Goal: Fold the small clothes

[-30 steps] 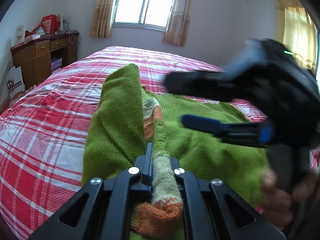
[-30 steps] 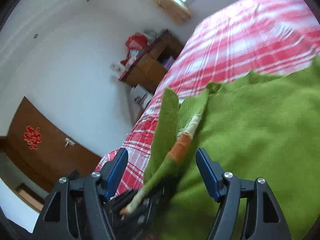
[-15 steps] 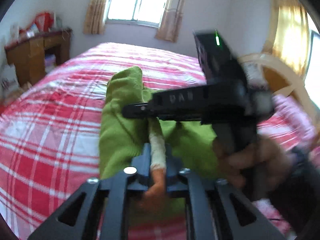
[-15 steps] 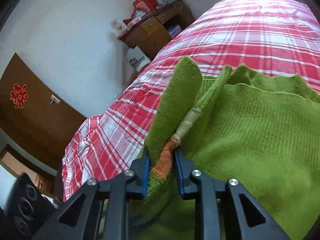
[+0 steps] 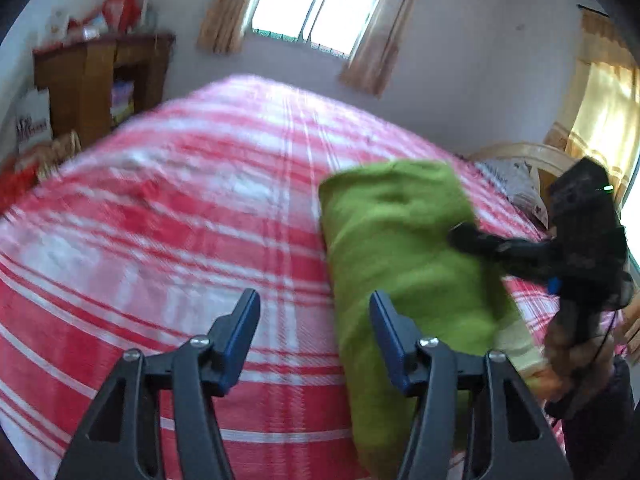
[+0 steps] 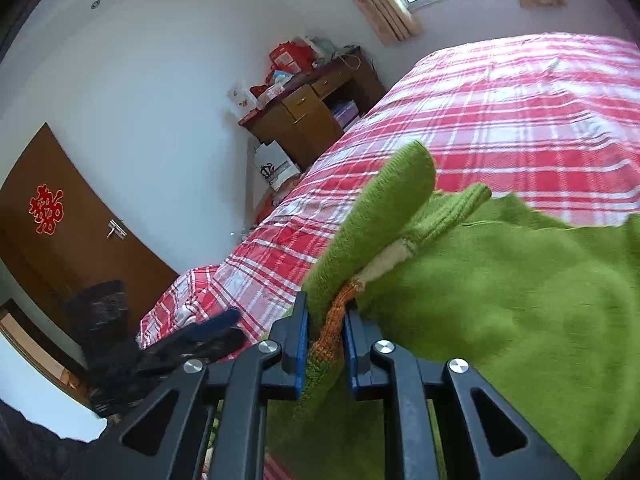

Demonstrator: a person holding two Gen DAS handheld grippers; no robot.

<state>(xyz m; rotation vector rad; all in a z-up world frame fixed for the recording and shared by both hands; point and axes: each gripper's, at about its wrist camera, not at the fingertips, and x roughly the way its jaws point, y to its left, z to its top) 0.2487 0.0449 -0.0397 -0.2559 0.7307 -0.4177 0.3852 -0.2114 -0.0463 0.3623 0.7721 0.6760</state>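
A green knitted sweater (image 5: 404, 248) lies on the red plaid bed (image 5: 180, 216), right of centre in the left wrist view. It fills the lower right of the right wrist view (image 6: 512, 300). My left gripper (image 5: 314, 332) is open and empty, above the bed just left of the sweater. My right gripper (image 6: 325, 340) is shut on the sweater's orange and cream cuff (image 6: 336, 320), with a folded green sleeve standing up beyond it. The right gripper also shows in the left wrist view (image 5: 464, 236), over the sweater. The left gripper shows blurred in the right wrist view (image 6: 224, 324).
A wooden desk (image 6: 316, 108) with red boxes stands against the wall beyond the bed's left side. A brown door (image 6: 68, 240) is at the left. A wooden chair (image 5: 532, 160) stands at the bed's right side. A window with curtains (image 5: 320, 4) is behind.
My left gripper let go of the cuff, opened and swung away to the left. My right gripper closed on the cuff and holds it.
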